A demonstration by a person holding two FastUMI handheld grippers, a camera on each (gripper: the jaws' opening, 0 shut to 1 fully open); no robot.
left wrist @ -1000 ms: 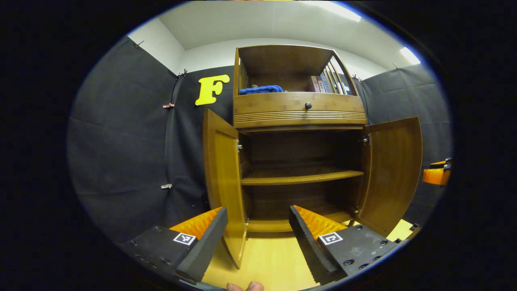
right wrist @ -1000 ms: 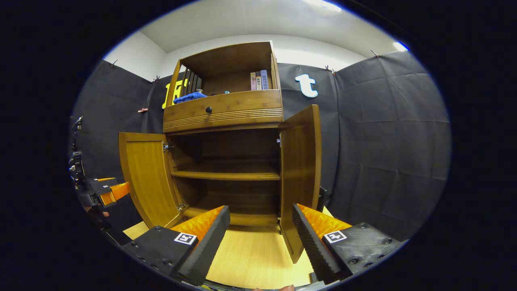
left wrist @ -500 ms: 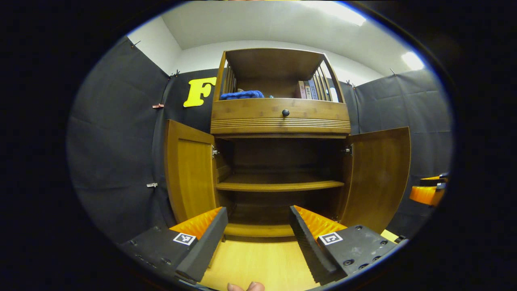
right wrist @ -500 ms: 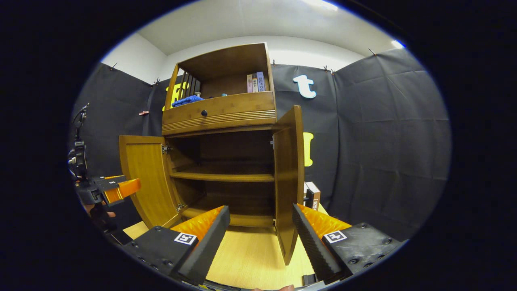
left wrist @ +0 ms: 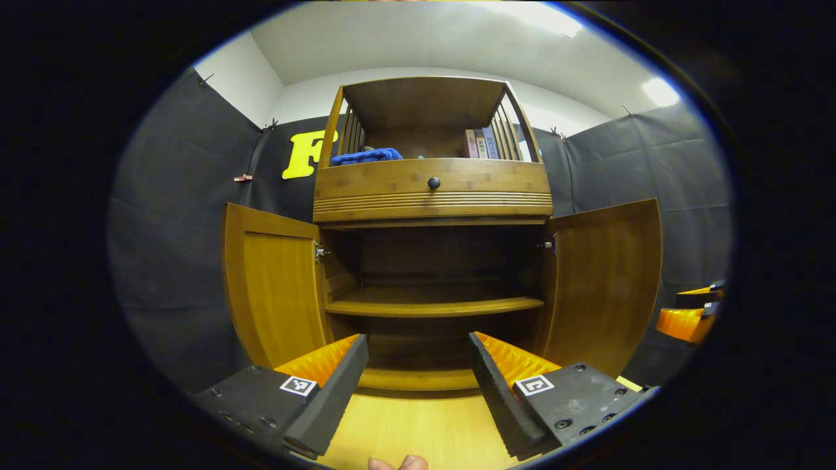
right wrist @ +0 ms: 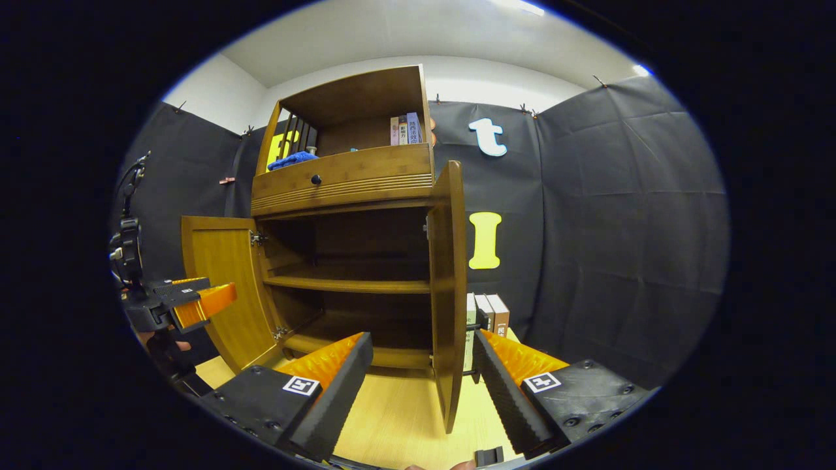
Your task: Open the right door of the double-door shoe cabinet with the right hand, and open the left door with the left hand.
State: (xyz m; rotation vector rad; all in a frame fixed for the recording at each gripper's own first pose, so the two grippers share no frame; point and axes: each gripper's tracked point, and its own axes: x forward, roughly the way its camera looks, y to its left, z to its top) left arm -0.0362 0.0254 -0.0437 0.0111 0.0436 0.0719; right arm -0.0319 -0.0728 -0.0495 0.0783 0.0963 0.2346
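The wooden shoe cabinet [left wrist: 431,196] stands ahead with both lower doors swung out. In the left gripper view the left door [left wrist: 274,294] and the right door [left wrist: 604,287] flank the bare shelf [left wrist: 434,305]. My left gripper [left wrist: 418,391] is open and holds nothing, a short way back from the cabinet. In the right gripper view the right door [right wrist: 449,294] is edge-on, its lower edge between the fingers of my open right gripper [right wrist: 421,391], with neither finger pressing on it. The left gripper [right wrist: 176,303] hangs beside the left door [right wrist: 222,287].
A drawer with a dark knob [left wrist: 434,183] sits above the doors, and the top shelf holds a blue cloth [left wrist: 366,156] and books [left wrist: 480,143]. More books [right wrist: 488,314] stand on the light wooden floor [left wrist: 418,431] to the right of the cabinet. Black cloth walls close in on both sides.
The left door has swung wider and faces the left gripper view more. The right door has swung further out to edge-on in the right gripper view, uncovering the books behind it.
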